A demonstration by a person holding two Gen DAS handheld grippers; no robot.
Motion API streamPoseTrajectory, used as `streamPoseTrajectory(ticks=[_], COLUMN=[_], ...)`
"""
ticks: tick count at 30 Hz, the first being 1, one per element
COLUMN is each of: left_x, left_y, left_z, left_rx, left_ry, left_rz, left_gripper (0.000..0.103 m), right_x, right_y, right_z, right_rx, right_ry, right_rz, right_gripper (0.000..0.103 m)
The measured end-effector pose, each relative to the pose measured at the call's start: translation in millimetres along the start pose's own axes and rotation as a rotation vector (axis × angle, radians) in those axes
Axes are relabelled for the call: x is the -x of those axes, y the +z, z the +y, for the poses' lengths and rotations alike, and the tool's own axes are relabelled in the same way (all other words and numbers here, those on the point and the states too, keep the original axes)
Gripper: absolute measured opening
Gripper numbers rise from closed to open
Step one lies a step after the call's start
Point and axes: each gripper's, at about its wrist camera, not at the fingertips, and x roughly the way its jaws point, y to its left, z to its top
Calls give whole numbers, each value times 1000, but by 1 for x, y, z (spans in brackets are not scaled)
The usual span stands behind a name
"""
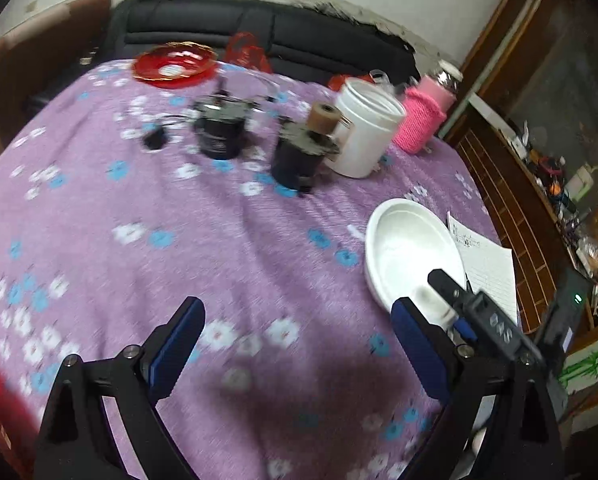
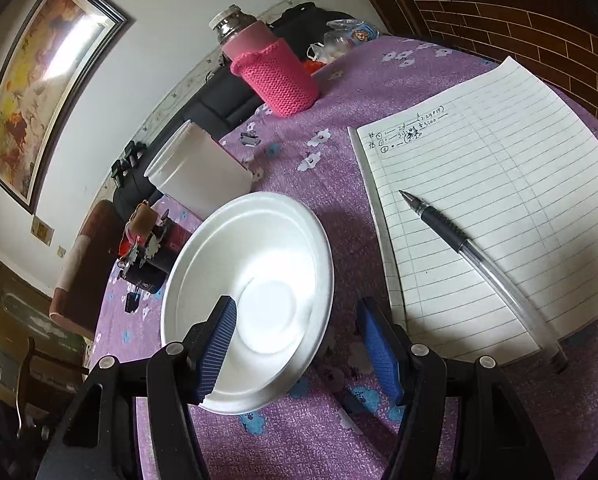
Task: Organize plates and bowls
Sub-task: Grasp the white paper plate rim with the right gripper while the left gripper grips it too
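A white bowl (image 2: 255,292) sits on the purple flowered tablecloth (image 2: 339,92). In the right wrist view my right gripper (image 2: 299,332) is open, with its left finger over the bowl's inside and its right finger outside the rim, straddling the near edge. The bowl also shows in the left wrist view (image 1: 407,248) at the right, with the right gripper (image 1: 455,300) at its near rim. My left gripper (image 1: 299,340) is open and empty above the cloth. A red plate (image 1: 175,65) lies at the table's far edge.
A white plastic jar (image 1: 365,128), a pink knit-covered bottle (image 1: 423,120) and two dark motor-like parts (image 1: 219,128) stand past the bowl. A lined notebook (image 2: 499,200) with a pen (image 2: 459,240) lies right of the bowl. A black sofa (image 1: 259,36) is behind the table.
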Motion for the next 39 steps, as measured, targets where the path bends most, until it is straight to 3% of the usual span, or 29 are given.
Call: streamPoseTrajectory(ticks=[9, 13, 18, 20, 22, 23, 33, 39], left_x=[-69, -95, -105, -105, -106, -108, -75, -53], left_y=[31, 36, 36, 35, 34, 33, 17, 11], left_z=[-31, -36, -48, -51, -52, -51, -41, -17], left_rx=[-29, -11, -37, -49, -58, -59, -71, -29], left_ry=[-11, -77, -69, -62, -61, -72, -4, 24], left_rz=[110, 182, 190, 191, 207, 224, 160, 141], left_gripper=[91, 74, 69, 56, 20, 19, 17, 17], right_x=[-8, -8, -8, -10, -11, -10, -1, -2], right_y=[-3, -1, -2, -3, -5, -5, -11, -20], right_z=[-1, -4, -2, 0, 1, 2, 18, 38], right_rx=[12, 8, 17, 22, 23, 21, 60, 118], right_ry=[-30, -41, -40, -31, -26, -30, 31, 79], right_rz=[25, 22, 22, 35, 45, 41, 24, 48], right_gripper=[56, 49, 45, 34, 22, 13, 13, 13])
